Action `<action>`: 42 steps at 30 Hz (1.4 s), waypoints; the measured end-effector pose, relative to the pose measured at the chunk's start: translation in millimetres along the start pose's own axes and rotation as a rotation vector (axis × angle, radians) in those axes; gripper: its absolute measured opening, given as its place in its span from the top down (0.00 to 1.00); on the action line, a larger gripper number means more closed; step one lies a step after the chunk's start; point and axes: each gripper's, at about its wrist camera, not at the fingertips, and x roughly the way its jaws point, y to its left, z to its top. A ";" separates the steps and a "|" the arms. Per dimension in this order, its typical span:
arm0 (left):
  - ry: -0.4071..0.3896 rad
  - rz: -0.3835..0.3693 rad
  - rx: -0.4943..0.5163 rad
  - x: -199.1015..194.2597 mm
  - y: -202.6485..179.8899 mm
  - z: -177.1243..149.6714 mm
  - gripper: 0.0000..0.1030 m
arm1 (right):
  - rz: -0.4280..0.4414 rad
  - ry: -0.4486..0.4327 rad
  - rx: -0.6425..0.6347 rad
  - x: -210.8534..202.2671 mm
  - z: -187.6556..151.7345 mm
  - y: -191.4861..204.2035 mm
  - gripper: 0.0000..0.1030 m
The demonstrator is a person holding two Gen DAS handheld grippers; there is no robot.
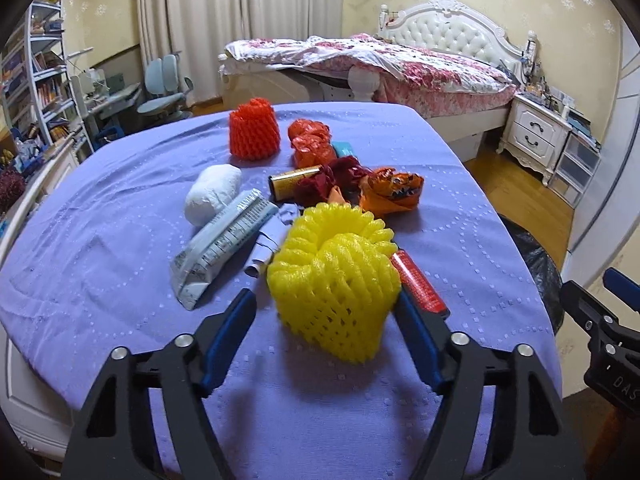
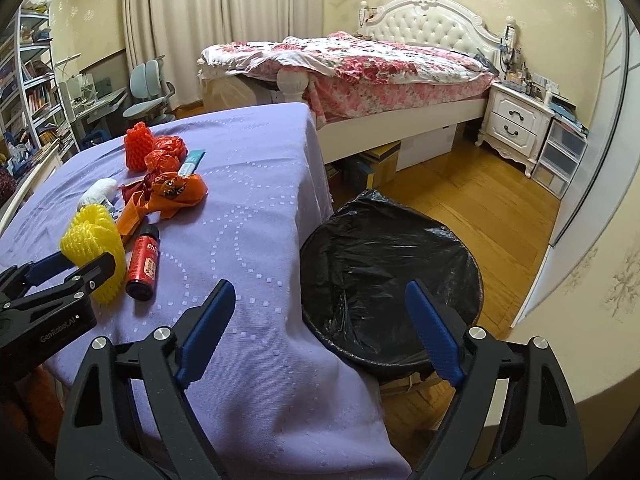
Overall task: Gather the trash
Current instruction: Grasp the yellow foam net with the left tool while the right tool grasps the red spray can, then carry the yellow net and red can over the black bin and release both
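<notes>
A yellow foam fruit net (image 1: 336, 280) lies on the purple tablecloth (image 1: 100, 264), between the open jaws of my left gripper (image 1: 324, 304); the right finger touches or nearly touches it, the left finger stands apart. In the right wrist view the left gripper (image 2: 86, 264) straddles the same net (image 2: 92, 240). My right gripper (image 2: 320, 300) is open and empty, over the table's edge and the black-lined trash bin (image 2: 392, 272). Other trash: a red bottle (image 1: 420, 284), orange wrapper (image 1: 394, 192), red foam net (image 1: 254, 130), white wad (image 1: 212, 194), silver packet (image 1: 224, 244).
A red plastic bag (image 1: 312, 142), a gold-black packet (image 1: 294, 180) and a teal box (image 1: 344, 148) lie farther back on the table. The bin stands on the wooden floor (image 2: 480, 208) right of the table. A bed (image 2: 380, 64) and nightstand (image 2: 516, 124) are behind.
</notes>
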 end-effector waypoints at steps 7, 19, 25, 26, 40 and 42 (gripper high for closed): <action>-0.005 -0.042 0.009 -8.3 0.1 -2.5 0.61 | 0.013 0.009 -0.014 1.5 -1.1 7.2 0.18; -0.020 -0.034 -0.023 -29.2 29.8 -7.2 0.67 | 0.104 0.022 -0.097 3.1 3.2 46.9 0.32; -0.017 -0.027 -0.054 -30.8 45.7 -10.1 0.67 | 0.167 0.032 -0.133 9.4 9.1 76.2 0.38; -0.019 -0.028 -0.056 -30.6 47.4 -10.2 0.67 | 0.174 0.033 -0.140 10.2 10.0 81.2 0.39; 0.016 -0.042 -0.067 -21.5 52.1 -16.4 0.67 | 0.210 0.097 -0.209 37.9 5.3 110.8 0.72; 0.016 -0.046 -0.064 -22.0 50.2 -16.9 0.67 | 0.214 0.094 -0.208 37.5 4.9 110.5 0.72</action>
